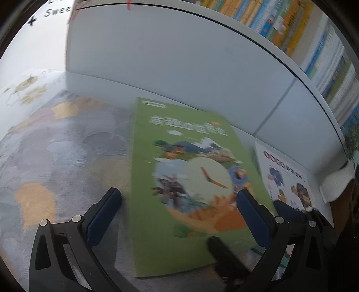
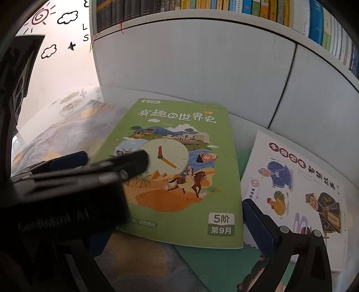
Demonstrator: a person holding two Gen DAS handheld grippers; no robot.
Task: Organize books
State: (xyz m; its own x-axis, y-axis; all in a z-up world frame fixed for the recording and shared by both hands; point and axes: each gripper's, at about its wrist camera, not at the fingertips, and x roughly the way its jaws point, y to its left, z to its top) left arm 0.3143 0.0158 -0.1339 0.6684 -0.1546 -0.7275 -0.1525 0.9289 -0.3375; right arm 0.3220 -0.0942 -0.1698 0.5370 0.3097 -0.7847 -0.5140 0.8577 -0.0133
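The green book lies flat on a patterned mat, in front of a white cabinet. The left gripper is spread wide above the book and holds nothing. A white book lies just beside the green one, at 3 o'clock. The right gripper is also wide and empty. More books stand at 12 o'clock.

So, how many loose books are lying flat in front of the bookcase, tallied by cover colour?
Green cover: 1
White cover: 1
Total: 2 loose books; a teal sheet or cover beneath them is unclear and left uncounted.
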